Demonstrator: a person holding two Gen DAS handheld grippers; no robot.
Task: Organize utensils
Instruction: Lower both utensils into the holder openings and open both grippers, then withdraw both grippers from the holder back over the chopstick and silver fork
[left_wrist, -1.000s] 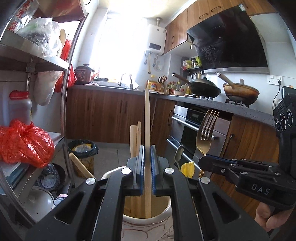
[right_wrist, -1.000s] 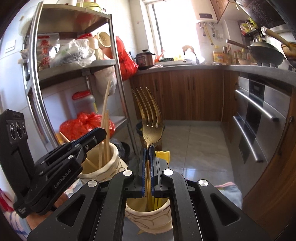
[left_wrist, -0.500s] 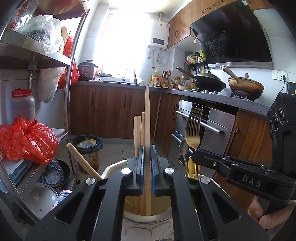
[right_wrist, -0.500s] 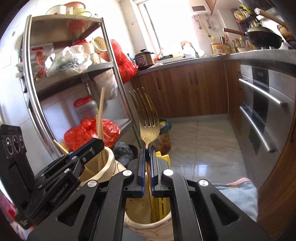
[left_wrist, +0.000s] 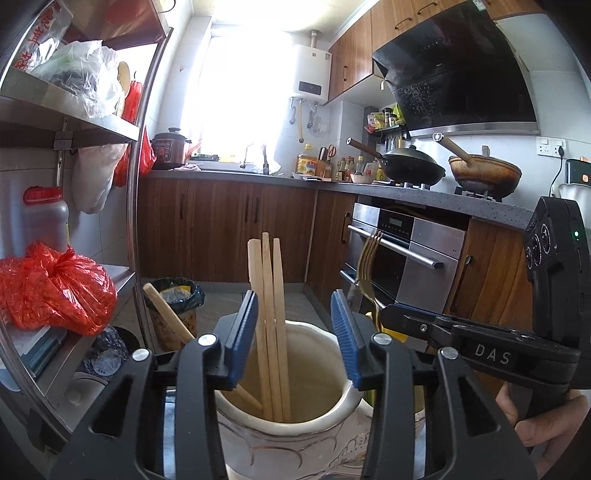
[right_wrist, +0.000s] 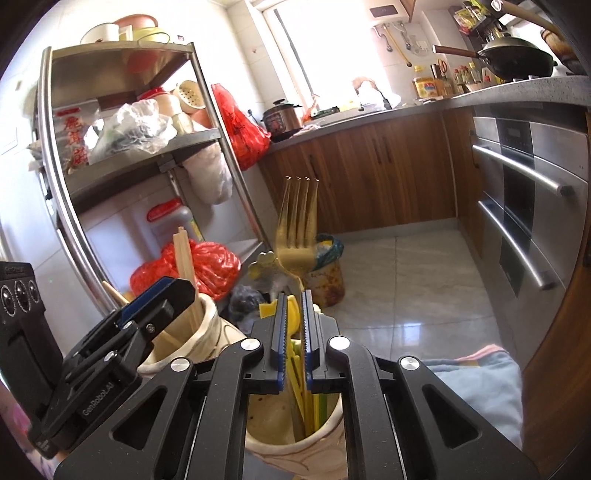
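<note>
My left gripper is open above a cream ceramic holder. Three wooden chopsticks stand loose in it between the jaws, with a wooden handle leaning at the left. My right gripper stands slightly open over a second cream holder that contains yellow and green utensils. The gold fork stands in it, blurred, tines up, its handle between the jaws; I cannot tell if they touch it. The fork and right gripper also show in the left wrist view.
A steel shelf rack with bags and a red plastic bag stands at the left. A bin sits on the tiled floor. Oven and wood cabinets are at the right. A blue cloth lies beside the right holder.
My left gripper has opened and let go of the chopstick, which now stands in the holder with the other two. My right gripper's jaws have parted a little and the fork has dropped lower.
</note>
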